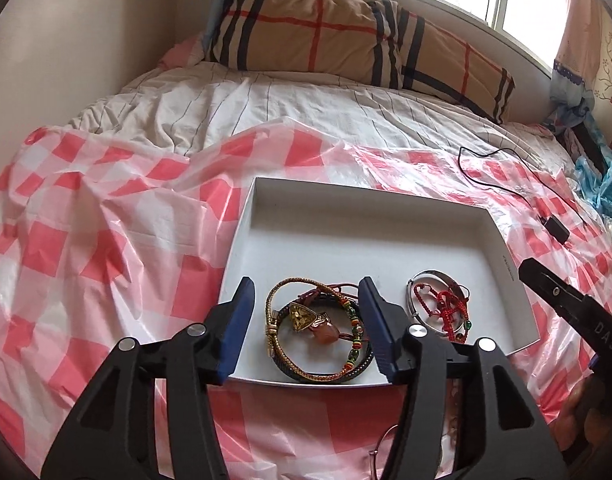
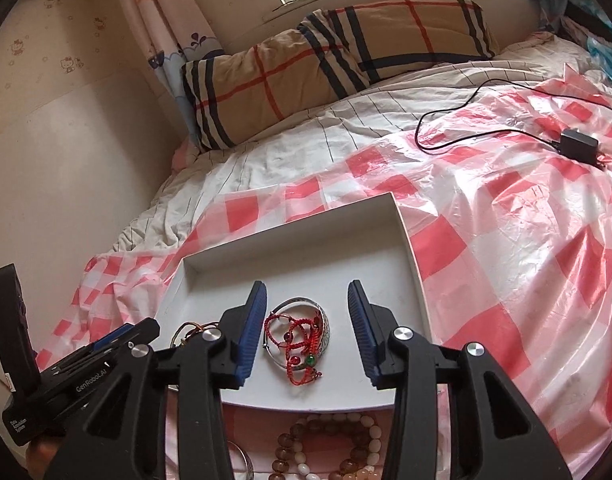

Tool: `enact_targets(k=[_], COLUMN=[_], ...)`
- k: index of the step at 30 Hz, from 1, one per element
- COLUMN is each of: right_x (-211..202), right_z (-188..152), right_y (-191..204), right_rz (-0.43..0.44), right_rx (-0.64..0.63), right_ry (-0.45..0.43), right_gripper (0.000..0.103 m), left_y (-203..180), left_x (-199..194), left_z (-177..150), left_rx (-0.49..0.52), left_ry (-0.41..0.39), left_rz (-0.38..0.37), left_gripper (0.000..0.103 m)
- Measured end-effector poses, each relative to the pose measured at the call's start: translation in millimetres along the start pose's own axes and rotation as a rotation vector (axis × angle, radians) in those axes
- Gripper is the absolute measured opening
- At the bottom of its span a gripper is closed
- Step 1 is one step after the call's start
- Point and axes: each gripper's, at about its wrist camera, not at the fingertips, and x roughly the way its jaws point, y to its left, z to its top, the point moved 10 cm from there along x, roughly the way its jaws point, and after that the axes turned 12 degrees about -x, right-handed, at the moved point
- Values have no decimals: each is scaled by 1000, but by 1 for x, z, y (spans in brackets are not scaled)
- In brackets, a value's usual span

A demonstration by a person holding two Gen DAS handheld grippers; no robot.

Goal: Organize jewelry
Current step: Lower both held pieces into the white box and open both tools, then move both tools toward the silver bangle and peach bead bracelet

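Pink-and-white checked plastic sheeting (image 1: 86, 216) covered the bed, and on it sat a shallow white cardboard tray (image 1: 502, 248). Inside, near its front edge, lay a tangle of braided gold and beaded bracelets (image 1: 318, 328) and, just beside it, a silver metal bangle wound with red knotted cord (image 2: 298, 336). The left gripper (image 1: 306, 320) and right gripper (image 2: 306, 328) hung spread, pinching nothing. The cords looked light, limp and snag-prone; the rigid bangle rim seemed the surest hold.
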Motion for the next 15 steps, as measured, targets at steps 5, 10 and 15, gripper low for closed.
enact_targets(k=[5, 10, 15], right_x=[1, -7, -16], right_z=[0, 5, 8], right_y=[2, -2, -9], right_rz=[2, 14, 24], right_rx=[3, 24, 46], right_ry=[6, -15, -23], right_gripper=[49, 53, 53], left_y=[0, 4, 1], left_x=[-3, -13, -30], left_z=[-2, -5, -12], left_rx=[26, 83, 152], left_ry=[10, -5, -28], left_rz=[10, 38, 49], left_gripper=[60, 67, 72])
